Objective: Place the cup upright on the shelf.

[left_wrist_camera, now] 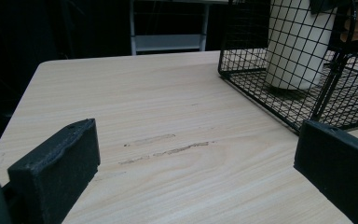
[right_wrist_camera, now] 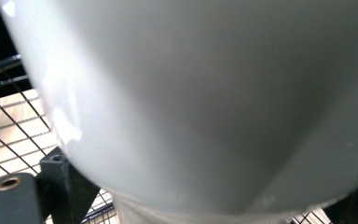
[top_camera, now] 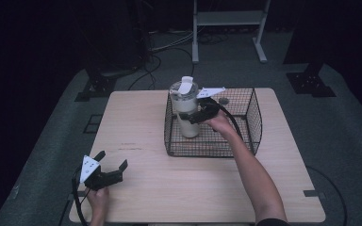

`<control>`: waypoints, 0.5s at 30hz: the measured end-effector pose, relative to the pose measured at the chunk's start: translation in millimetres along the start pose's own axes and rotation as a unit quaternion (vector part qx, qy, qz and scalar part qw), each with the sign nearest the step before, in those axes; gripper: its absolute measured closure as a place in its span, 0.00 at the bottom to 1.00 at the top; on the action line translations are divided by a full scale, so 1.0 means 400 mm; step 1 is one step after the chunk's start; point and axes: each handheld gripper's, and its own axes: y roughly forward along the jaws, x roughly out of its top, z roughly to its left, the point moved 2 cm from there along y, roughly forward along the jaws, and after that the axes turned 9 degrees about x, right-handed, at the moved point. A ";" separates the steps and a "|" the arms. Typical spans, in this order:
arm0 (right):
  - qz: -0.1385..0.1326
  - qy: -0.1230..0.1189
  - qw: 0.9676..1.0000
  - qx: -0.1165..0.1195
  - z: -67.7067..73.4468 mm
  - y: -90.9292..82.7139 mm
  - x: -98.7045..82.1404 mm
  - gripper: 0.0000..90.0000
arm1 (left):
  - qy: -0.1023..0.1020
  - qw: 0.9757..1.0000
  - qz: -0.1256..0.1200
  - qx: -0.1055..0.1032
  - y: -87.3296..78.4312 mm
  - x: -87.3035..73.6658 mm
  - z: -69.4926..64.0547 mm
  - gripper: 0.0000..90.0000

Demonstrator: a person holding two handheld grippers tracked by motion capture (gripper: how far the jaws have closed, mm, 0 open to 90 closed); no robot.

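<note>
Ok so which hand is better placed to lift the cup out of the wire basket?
Right. The right gripper is already closed around the cup inside the wire basket, so it can probably lift straight up. The left gripper sits open near the table's front left corner, well away from the basket.

Glossy white tumbler point(top_camera: 186, 115), black wire basket point(top_camera: 250, 117)

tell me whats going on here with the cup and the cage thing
A person works two handheld grippers at a wooden table. The right gripper is inside the wire basket, its jaws around a white lidded cup that stands upright at the basket's left end. The left gripper rests open near the table's front left corner, holding nothing.
</note>
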 end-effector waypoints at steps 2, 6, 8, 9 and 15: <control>-0.001 0.004 1.000 -0.003 -0.005 0.002 -0.005 0.10 | 0.000 1.000 0.000 0.000 0.000 0.000 0.000 0.00; 0.005 -0.001 1.000 -0.003 -0.007 0.005 -0.007 0.10 | 0.000 1.000 0.000 0.000 0.000 0.000 0.000 0.00; 0.008 -0.001 1.000 0.000 -0.007 0.005 -0.007 0.10 | -0.001 1.000 0.000 -0.001 0.001 0.000 0.001 0.00; 0.005 -0.002 1.000 0.004 -0.009 0.003 -0.009 0.10 | 0.000 1.000 0.000 -0.001 0.001 0.000 0.001 0.00; -0.002 0.006 1.000 0.013 -0.023 -0.011 -0.020 0.09 | 0.001 1.000 0.001 -0.001 0.001 0.000 0.000 0.00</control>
